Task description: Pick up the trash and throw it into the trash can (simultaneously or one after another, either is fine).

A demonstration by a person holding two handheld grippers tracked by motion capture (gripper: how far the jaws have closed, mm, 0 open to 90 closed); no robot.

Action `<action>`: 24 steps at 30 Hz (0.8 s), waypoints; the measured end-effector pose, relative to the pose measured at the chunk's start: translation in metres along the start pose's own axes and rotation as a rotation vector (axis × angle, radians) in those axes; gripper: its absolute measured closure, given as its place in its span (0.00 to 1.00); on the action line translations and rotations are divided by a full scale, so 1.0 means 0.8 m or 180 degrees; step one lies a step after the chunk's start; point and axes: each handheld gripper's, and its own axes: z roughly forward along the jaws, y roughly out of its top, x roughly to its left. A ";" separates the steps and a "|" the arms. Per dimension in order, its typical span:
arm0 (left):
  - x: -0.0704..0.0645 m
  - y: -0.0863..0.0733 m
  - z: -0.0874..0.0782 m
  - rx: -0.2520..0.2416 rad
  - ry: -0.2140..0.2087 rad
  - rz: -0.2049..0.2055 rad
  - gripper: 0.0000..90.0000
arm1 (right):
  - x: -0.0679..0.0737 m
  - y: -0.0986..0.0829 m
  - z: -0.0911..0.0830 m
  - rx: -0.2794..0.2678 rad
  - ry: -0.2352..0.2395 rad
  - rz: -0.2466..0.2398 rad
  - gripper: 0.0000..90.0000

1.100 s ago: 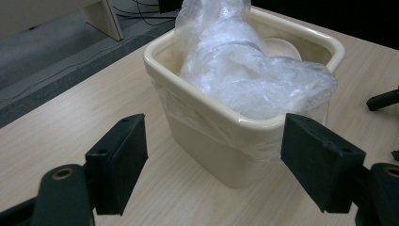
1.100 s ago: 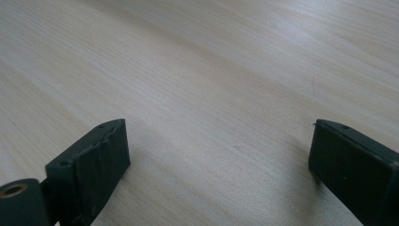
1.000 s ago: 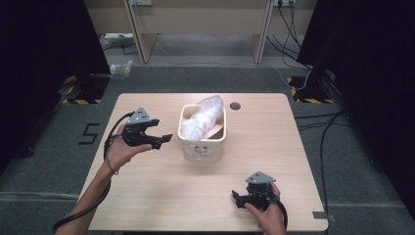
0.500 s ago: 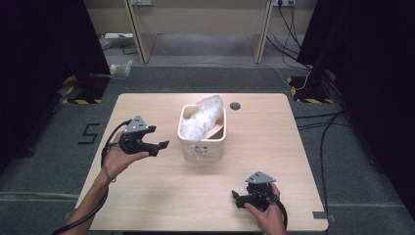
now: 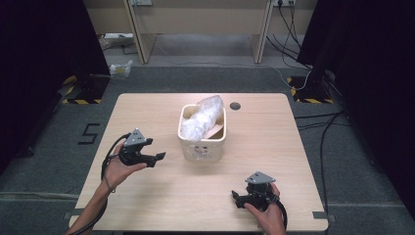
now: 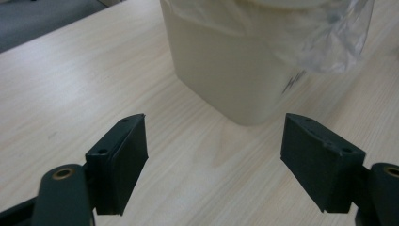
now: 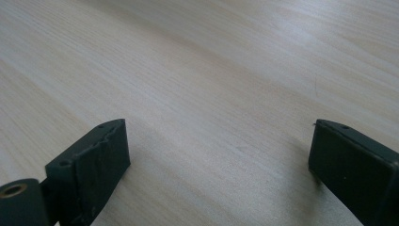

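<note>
Right now the left gripper [image 5: 157,157] is hovering just beside the cream bin [image 5: 202,148], on the bin's left, with its jaws standing wide apart and gripping nothing. In the left gripper view those 2 black jaws are framing the bin's near corner [image 6: 226,75], where a fold of the clear plastic liner [image 6: 324,42] is hanging over the rim and draping down the wall. The right gripper [image 5: 237,199] is resting low near the front edge of the table [image 5: 147,112], well apart from the bin; its jaws are spread wide too, holding nothing, and the right gripper view is looking across bare wood grain.

Judging by this, the step in hand is the approach: the left gripper is lining up on the bin or on its liner edge, and no grasp is made yet. The next move probably calls for easing forward until 1 jaw is passing each side of the loose plastic, then closing gently, since thin film slips and crumples easily.

The bin is standing upright near the middle of the table. Inside it a bulging bundle of clear plastic [image 5: 200,117] is rising above the rim, and something brown, perhaps cardboard, is peeking beside it.
</note>
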 end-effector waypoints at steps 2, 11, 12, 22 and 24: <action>0.000 -0.007 0.002 0.0028 -0.0004 0.0001 0.25 | 0.000 0.000 0.000 0.0003 -0.0002 -0.0001 0.07; -0.002 -0.040 0.007 0.0138 0.0028 -0.0026 0.25 | 0.001 0.000 0.000 0.0001 0.0004 0.0013 0.07; -0.002 -0.043 0.008 0.0173 0.0025 -0.0009 0.25 | 0.001 0.000 0.000 0.0004 0.0003 0.0023 0.07; -0.011 -0.077 0.019 0.0374 0.0010 0.0041 0.24 | 0.001 0.000 0.000 0.0002 0.0004 0.0024 0.07; -0.012 -0.080 0.019 0.0399 0.0015 0.0057 0.23 | 0.001 0.000 0.000 0.0003 0.0003 0.0022 0.07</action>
